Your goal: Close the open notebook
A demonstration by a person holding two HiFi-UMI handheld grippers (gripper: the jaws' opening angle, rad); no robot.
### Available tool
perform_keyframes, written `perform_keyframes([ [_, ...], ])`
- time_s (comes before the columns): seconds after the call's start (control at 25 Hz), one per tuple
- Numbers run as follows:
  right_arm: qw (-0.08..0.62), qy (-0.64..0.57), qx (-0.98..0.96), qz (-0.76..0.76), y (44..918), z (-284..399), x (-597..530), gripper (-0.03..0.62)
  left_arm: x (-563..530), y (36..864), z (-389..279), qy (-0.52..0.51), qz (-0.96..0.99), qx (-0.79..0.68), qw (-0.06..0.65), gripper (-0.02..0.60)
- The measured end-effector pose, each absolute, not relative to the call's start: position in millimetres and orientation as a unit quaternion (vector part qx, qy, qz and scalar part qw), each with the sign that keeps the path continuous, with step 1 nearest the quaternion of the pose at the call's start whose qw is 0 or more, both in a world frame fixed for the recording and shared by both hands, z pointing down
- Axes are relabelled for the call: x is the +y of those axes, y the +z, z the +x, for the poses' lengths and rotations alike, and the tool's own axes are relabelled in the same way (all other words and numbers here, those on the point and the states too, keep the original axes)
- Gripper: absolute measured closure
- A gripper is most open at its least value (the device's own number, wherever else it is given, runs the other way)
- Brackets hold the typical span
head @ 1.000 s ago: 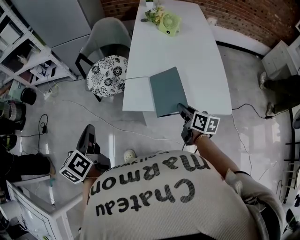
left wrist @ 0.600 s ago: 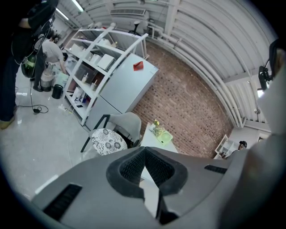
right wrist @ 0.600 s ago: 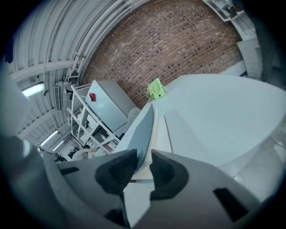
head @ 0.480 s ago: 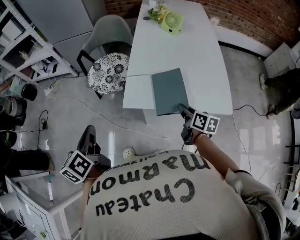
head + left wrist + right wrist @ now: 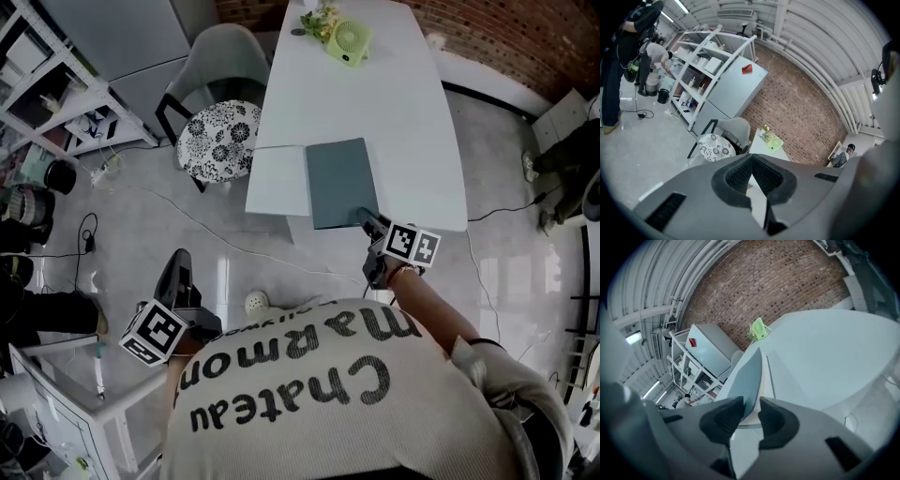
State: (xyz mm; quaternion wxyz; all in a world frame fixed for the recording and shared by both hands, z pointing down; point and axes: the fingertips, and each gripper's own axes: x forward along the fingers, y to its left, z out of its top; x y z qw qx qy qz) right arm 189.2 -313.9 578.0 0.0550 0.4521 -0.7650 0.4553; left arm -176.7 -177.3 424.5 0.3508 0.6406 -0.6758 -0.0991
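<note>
2 grippers are in play, and only 1 of them is at the notebook [image 5: 342,183]. The notebook lies at the near end of the white surface [image 5: 375,103], its teal cover facing up on the right and a white page [image 5: 277,181] spread flat on the left, close to the surface's left edge. The notebook's near right corner reaches the surface's front edge.

The right gripper [image 5: 367,220] comes in from the person's side and meets that near right corner. In the right gripper view its fingers stand a little apart, with the teal cover and the white sheets under it running between them. The pads sit against this stack on both sides, so the fingers are clamped on the notebook's edge.

The left gripper [image 5: 178,258] hangs low over the floor, well apart from the surface. Its fingers meet at the tips with nothing between them.

At the far end of the surface stands a small green fan [image 5: 349,42]. A chair [image 5: 217,136] with a flower-patterned seat stands just beside the surface's left edge.
</note>
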Motion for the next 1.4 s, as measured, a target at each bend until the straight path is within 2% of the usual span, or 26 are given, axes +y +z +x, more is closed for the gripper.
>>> perform_keyframes([
  [0.28, 0.060, 0.483, -0.748, 0.451, 582.7, 190.6, -316.5, 0.500, -169.7, 438.2, -161.9, -0.097, 0.623, -0.688, 0.360, 0.580],
  [0.48, 0.062, 0.490, -0.749, 0.442, 582.1, 197.2, -313.6, 0.499, -149.4, 454.2, -126.0, -0.123, 0.601, -0.684, 0.395, 0.580],
  [0.68, 0.068, 0.478, -0.750, 0.451, 583.3, 190.9, -320.5, 0.492, -139.8, 454.1, -114.6, -0.095, 0.596, -0.696, 0.389, 0.580],
  [1.04, 0.120, 0.460, -0.733, 0.486, 584.3, 193.3, -318.9, 0.441, -159.3, 434.2, -91.7, -0.071, 0.633, -0.670, 0.382, 0.580],
  [1.2, 0.149, 0.439, -0.723, 0.511, 585.2, 198.7, -315.5, 0.433, -159.9, 416.8, -91.6, -0.091, 0.647, -0.664, 0.363, 0.580],
  [1.4, 0.166, 0.427, -0.705, 0.541, 582.2, 197.7, -310.4, 0.394, -151.4, 402.9, -100.1, -0.096, 0.662, -0.654, 0.353, 0.580],
])
